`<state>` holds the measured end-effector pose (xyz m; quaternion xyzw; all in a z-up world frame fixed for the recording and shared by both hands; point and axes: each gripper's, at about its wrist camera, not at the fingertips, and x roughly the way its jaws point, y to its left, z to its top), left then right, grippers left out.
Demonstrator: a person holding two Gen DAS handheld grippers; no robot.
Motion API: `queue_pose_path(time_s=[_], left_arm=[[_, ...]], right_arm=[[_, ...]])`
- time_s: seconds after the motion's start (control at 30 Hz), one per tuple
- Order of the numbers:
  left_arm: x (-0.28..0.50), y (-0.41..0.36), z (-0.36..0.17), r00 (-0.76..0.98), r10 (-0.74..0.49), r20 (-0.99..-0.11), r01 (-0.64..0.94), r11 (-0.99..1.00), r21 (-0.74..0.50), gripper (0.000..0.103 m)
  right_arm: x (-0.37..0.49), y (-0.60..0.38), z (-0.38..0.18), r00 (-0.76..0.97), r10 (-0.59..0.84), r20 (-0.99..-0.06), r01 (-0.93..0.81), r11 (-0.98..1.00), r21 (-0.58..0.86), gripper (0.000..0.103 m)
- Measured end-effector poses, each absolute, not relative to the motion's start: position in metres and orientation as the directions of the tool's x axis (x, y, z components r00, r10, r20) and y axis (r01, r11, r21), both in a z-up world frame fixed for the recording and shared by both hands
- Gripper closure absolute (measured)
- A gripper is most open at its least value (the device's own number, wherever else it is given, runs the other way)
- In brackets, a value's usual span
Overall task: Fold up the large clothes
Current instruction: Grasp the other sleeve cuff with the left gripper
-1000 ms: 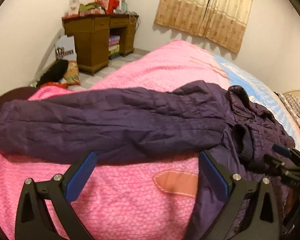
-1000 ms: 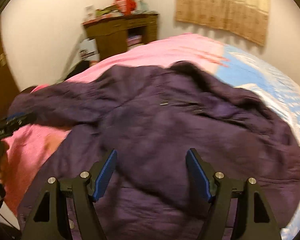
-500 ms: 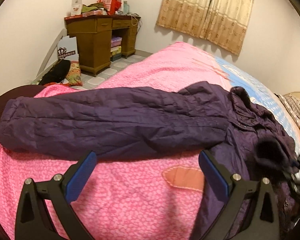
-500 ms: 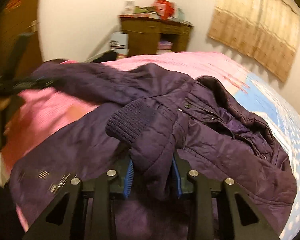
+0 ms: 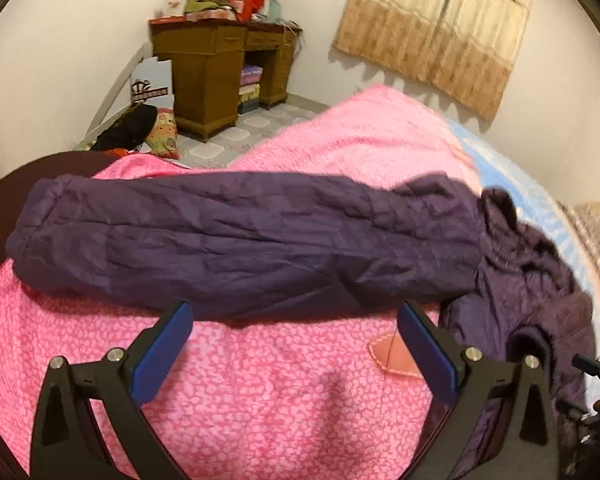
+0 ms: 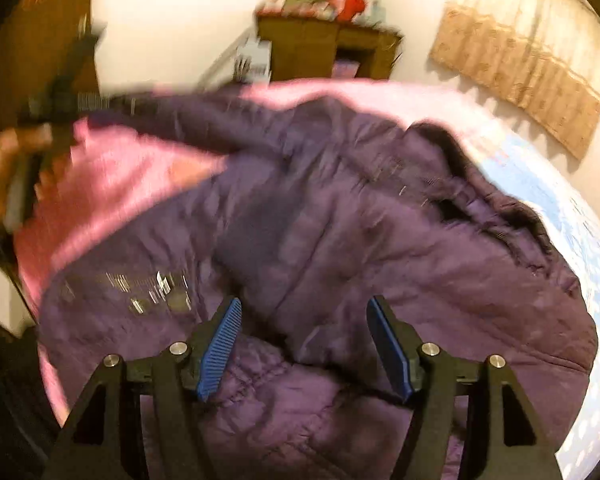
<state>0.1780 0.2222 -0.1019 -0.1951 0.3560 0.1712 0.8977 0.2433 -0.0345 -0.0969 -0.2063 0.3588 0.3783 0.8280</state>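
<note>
— Purple quilted padded jacket (image 6: 340, 220), where does it lie?
— Spread on the pink patterned bed cover (image 5: 260, 380), right under and ahead of the right gripper (image 6: 304, 344). One long sleeve (image 5: 228, 240) stretches crosswise just beyond the left gripper (image 5: 296, 344).
— And the jaws?
— Left gripper spread wide, nothing between its blue pads, only bed cover below. Right gripper opening, pads clear of the fabric, holding nothing.
</note>
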Motion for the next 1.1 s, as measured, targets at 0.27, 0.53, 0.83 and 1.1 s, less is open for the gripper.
queue_pose_path(time_s=[0.27,0.53,0.83,1.1], left_arm=[[0.155,0.258,-0.109,0.661,0.25,-0.708,-0.607,0.733,-0.308,0.0],[0.114,0.308,-0.111,0.647,0.348,-0.679,-0.703,0.618,-0.353,0.0],[0.099,0.358,-0.136,0.737,0.286,-0.613,-0.673,0.397,-0.624,0.0],[0.115,0.371,-0.156,0.755,0.262,-0.601,-0.656,0.325,-0.681,0.004]], right_arm=[[0.308,-0.041,-0.129,0.518,0.345,-0.782,-0.561,0.828,-0.006,0.032],[0.318,-0.049,-0.164,0.525,0.345,-0.778,-0.531,0.847,0.017,0.032],[0.307,-0.054,-0.159,0.544,0.348,-0.764,-0.53,0.848,0.009,0.032],[0.302,-0.056,-0.159,0.554,0.349,-0.756,-0.529,0.849,0.004,0.032]])
